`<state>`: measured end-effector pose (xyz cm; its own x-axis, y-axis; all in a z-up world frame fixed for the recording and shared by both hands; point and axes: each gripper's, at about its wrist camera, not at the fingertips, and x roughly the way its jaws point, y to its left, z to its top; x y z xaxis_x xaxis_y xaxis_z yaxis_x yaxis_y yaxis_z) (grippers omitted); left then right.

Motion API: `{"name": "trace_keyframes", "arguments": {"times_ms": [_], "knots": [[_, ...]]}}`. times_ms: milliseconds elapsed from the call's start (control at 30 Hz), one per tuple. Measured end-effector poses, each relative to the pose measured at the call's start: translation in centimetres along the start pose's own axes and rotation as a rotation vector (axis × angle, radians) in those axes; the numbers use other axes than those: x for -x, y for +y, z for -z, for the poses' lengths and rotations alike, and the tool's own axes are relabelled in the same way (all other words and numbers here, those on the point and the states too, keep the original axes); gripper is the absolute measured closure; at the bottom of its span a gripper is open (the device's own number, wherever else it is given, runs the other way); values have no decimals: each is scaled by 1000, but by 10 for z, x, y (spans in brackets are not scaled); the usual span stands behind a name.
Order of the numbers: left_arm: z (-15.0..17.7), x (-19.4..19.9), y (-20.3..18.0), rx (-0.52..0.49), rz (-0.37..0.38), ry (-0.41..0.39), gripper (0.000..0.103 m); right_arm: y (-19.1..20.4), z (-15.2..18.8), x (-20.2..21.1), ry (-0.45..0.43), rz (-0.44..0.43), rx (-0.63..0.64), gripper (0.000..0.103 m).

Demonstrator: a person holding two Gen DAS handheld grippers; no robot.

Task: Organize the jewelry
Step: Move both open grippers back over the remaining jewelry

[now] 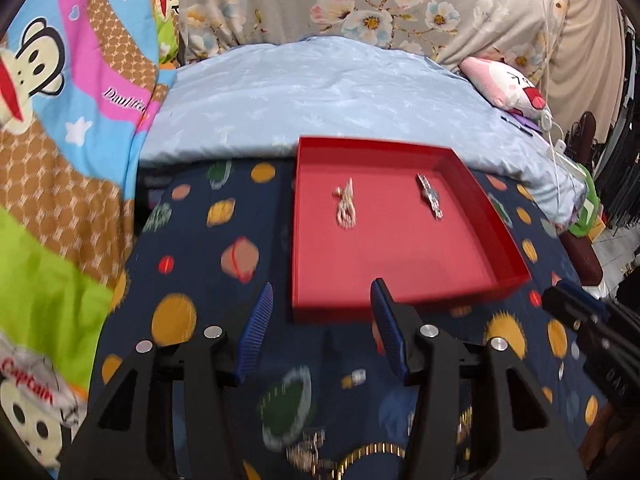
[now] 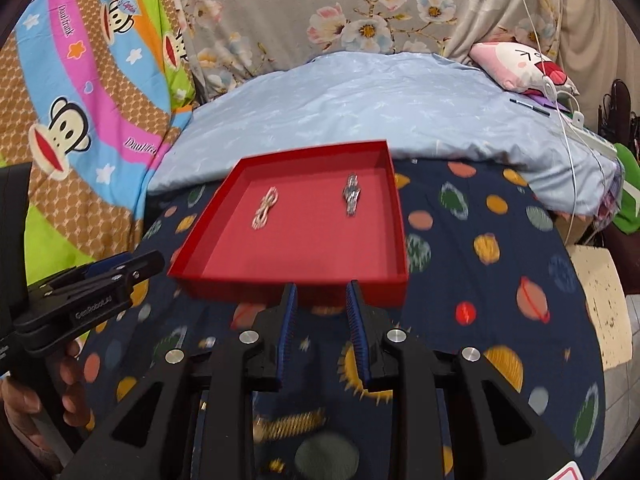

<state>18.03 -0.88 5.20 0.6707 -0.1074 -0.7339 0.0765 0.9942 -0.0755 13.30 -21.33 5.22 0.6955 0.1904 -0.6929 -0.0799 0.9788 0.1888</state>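
Observation:
A red tray [image 1: 508, 280] [image 2: 200, 276] lies on the dark planet-print cloth. In it lie a coiled pearl-like chain [image 1: 346, 208] [image 2: 265, 211] on the left and a silver watch [image 1: 429, 196] [image 2: 352, 194] on the right. My left gripper [image 1: 322, 300] is open and empty, hovering just before the tray's near edge. My right gripper [image 2: 322, 292] is open and empty, at the tray's near edge. A gold link bracelet [image 1: 372, 454] [image 2: 290, 422] lies on the cloth below the grippers, partly hidden. A silvery piece [image 1: 306, 450] lies next to it.
A light blue quilt [image 1: 320, 92] lies behind the tray. A cartoon monkey blanket [image 1: 60, 120] is at the left, a pink plush pillow [image 2: 524, 66] and white cable [image 2: 568, 128] at the right. The right gripper shows in the left view [image 1: 576, 308]; the left one shows in the right view [image 2: 120, 272].

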Motion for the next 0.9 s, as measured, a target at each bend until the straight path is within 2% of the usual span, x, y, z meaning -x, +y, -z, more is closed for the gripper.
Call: {"name": "trace_keyframes", "arguments": {"times_ms": [200, 433, 567, 900], "knots": [[31, 14, -6, 2, -4, 23, 54, 14, 40, 17, 33, -33, -26, 78], [57, 22, -12, 19, 7, 58, 54, 24, 62, 27, 51, -38, -33, 77], [68, 25, -11, 26, -4, 71, 54, 22, 71, 30, 57, -36, -49, 73], [98, 27, 0, 33, -25, 112, 54, 6, 101, 34, 99, -3, -78, 73]]}}
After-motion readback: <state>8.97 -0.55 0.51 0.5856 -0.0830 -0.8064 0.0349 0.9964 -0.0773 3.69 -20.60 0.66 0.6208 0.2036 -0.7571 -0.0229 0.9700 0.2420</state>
